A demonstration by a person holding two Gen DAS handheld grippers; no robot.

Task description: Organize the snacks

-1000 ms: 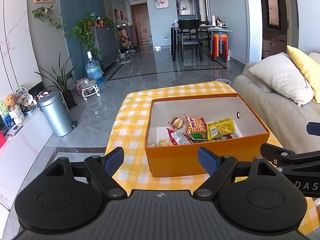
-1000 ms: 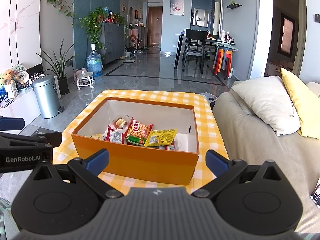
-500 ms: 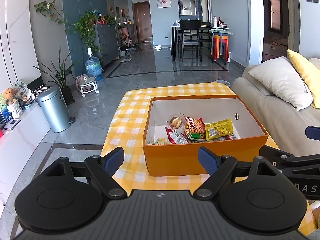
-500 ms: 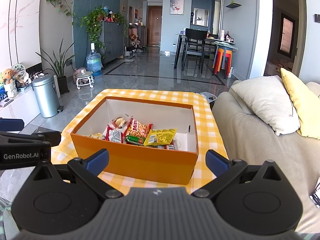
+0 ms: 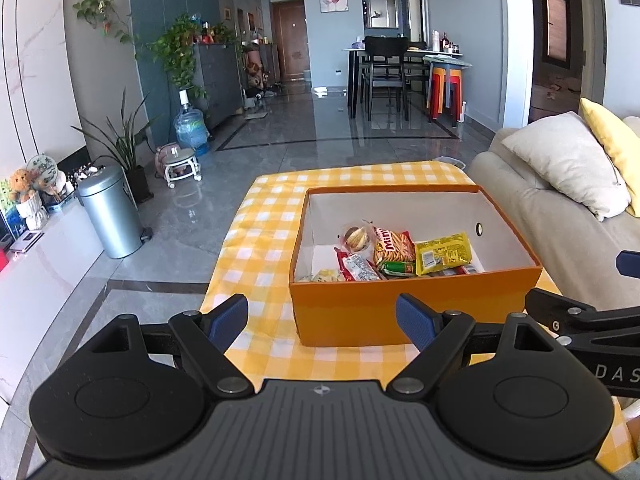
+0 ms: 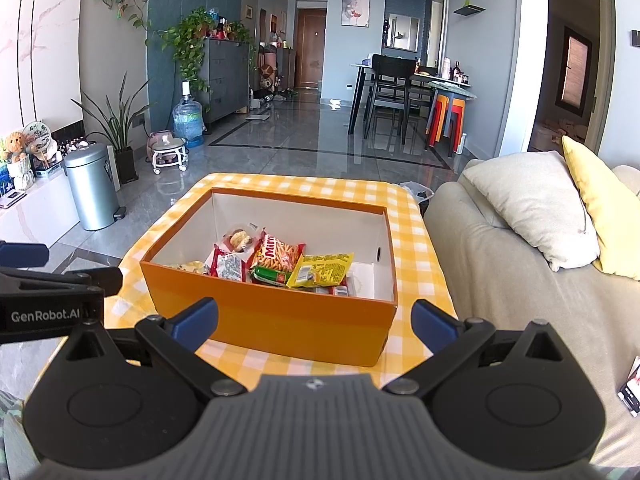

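Note:
An orange box (image 5: 408,308) (image 6: 276,320) with a white inside stands on a table under a yellow checked cloth (image 5: 260,236) (image 6: 416,240). Several snack packets lie in its near half: a yellow packet (image 5: 442,254) (image 6: 322,268), an orange-red one (image 5: 394,246) (image 6: 278,254), a green one (image 5: 398,269) and a wrapped bun (image 5: 356,236) (image 6: 239,239). My left gripper (image 5: 322,320) hangs open and empty before the box's near left corner. My right gripper (image 6: 314,320) is open and empty too, just short of the box's near wall.
A beige sofa (image 6: 516,280) with a grey pillow (image 6: 532,204) and a yellow one (image 6: 604,208) runs along the right. A metal bin (image 5: 110,216) stands on the floor to the left. Dining table and chairs (image 5: 392,72) are far back.
Both grippers have drawn back slightly from the box, which now looks a little smaller and farther in the left wrist view. Nothing was picked up or let go.

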